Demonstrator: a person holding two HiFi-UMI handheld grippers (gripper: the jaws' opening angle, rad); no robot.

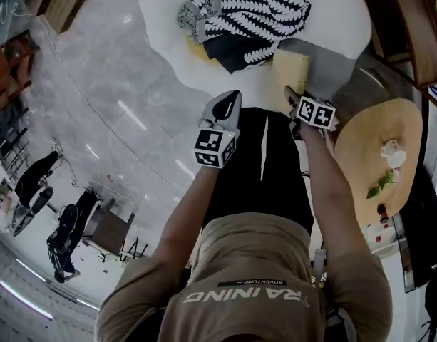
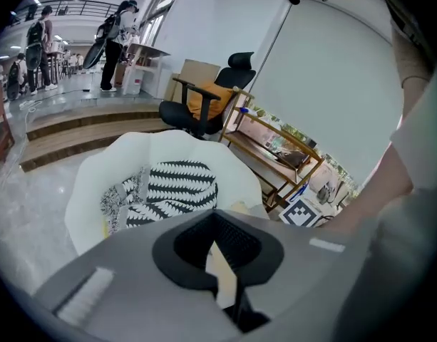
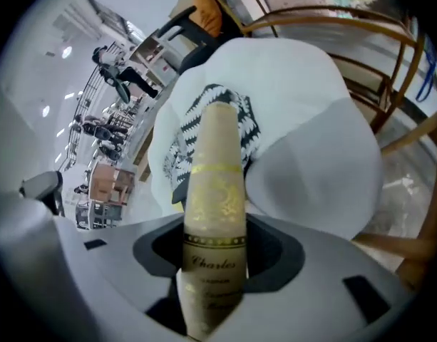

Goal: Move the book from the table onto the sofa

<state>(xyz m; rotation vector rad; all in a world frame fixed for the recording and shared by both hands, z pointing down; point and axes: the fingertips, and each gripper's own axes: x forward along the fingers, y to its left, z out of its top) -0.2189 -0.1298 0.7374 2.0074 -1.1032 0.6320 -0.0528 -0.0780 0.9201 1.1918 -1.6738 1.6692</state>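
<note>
A cream book [image 1: 291, 73] with gold print on its spine [image 3: 214, 191] stands upright between the jaws of my right gripper [image 1: 292, 97], which is shut on it. It hangs over the edge of the white sofa [image 1: 332, 20], beside a black-and-white patterned cushion [image 1: 247, 9]. My left gripper [image 1: 229, 105] hovers just left of the book, its jaws together with nothing in them. In the left gripper view the sofa [image 2: 97, 184] and cushion [image 2: 172, 187] lie ahead, beyond the left gripper [image 2: 218, 244].
A round wooden table [image 1: 378, 155] with a small cup and a sprig stands at the right. A wooden shelf frame [image 3: 389, 41] stands behind the sofa. A black office chair [image 2: 211, 102] and people [image 2: 115, 38] are farther off on the grey floor [image 1: 97, 84].
</note>
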